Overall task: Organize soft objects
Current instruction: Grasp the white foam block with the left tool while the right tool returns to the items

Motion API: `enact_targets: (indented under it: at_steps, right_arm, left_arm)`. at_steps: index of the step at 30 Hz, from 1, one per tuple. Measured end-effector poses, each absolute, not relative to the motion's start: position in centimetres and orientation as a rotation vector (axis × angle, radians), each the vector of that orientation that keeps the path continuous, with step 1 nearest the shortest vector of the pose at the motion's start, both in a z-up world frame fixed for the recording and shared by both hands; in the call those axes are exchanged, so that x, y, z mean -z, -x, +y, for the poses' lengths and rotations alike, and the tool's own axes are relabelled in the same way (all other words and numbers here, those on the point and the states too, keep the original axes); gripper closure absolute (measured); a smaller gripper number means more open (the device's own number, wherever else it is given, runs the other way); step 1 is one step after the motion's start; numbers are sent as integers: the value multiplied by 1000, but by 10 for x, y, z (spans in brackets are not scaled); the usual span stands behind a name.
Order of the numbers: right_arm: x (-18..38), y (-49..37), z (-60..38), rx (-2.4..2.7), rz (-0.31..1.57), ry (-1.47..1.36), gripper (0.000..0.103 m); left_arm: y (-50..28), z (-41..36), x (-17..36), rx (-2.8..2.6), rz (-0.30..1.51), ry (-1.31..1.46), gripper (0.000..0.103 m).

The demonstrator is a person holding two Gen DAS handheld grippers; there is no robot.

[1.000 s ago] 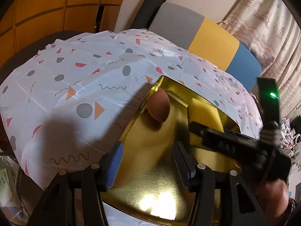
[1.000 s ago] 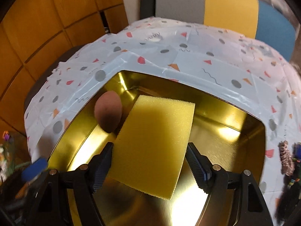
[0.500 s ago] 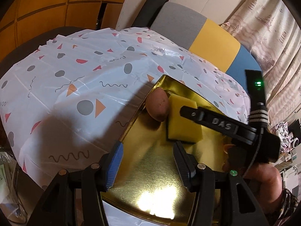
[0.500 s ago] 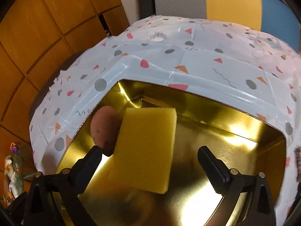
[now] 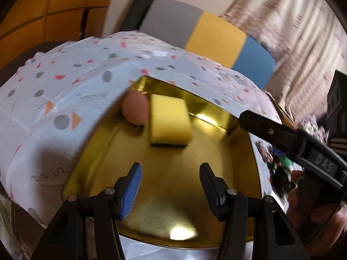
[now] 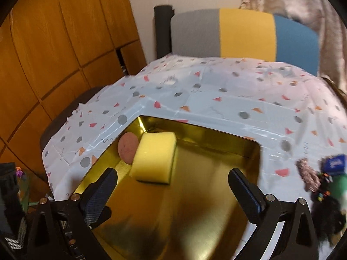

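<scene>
The yellow rectangular foam sponge with a thin dark underside (image 6: pixel 154 157) lies flat inside the shiny gold metal tray (image 6: pixel 216 195), in the far left corner of the tray, a little left of the centre of the right wrist picture. Just beside it on its left, touching or almost touching, the brown egg-shaped soft ball (image 6: pixel 127 147) leans against the left wall of the tray. In the left wrist picture the sponge (image 5: pixel 170 123) and the ball (image 5: pixel 135 108) are seen in the upper middle, in the same corner of the tray (image 5: pixel 173 195). The right gripper (image 6: pixel 173 179) is at the lower part of its picture, above the tray floor; its jaws have just been opening and now stand very wide, with nothing between them, and the sponge is clear of the pads. In the left wrist picture one black finger of this gripper (image 5: pixel 269 127) comes in from the right edge, and a hand (image 5: pixel 314 199) holds it. The left gripper (image 5: pixel 170 182) is half open and holds nothing; one pad is blue, the other is black. The tray sits on a white tablecloth with grey dots and red and orange triangles (image 6: pixel 216 91). Behind it, at the top, is a cushion with grey, yellow and blue stripes (image 6: pixel 243 34), and orange wooden panels (image 6: pixel 54 32) fill the upper left.
</scene>
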State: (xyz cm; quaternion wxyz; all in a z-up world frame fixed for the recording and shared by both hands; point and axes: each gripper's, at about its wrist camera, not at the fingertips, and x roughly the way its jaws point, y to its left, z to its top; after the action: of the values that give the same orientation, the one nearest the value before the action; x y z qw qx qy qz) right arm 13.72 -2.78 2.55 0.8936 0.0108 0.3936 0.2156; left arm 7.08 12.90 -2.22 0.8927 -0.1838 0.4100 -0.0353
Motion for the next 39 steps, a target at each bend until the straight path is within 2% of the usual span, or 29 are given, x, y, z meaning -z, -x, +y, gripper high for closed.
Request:
enact_targets:
  at_steps: [9, 22, 33, 39]
  right_arm:
    - [-26, -90, -104, -318, 767, -31, 0]
    - [31, -39, -263, 2, 874, -208, 0]
    - [55, -22, -314, 99, 869, -312, 0]
    - [52, -13, -350, 276, 849, -348, 0]
  left_arm:
    - [-58, 76, 22, 277, 857, 306, 47]
    - [-24, -9, 20, 557, 914, 227, 47]
    - [-11, -69, 21, 649, 975, 182, 47]
    - [-16, -113, 18, 624, 1014, 128, 43]
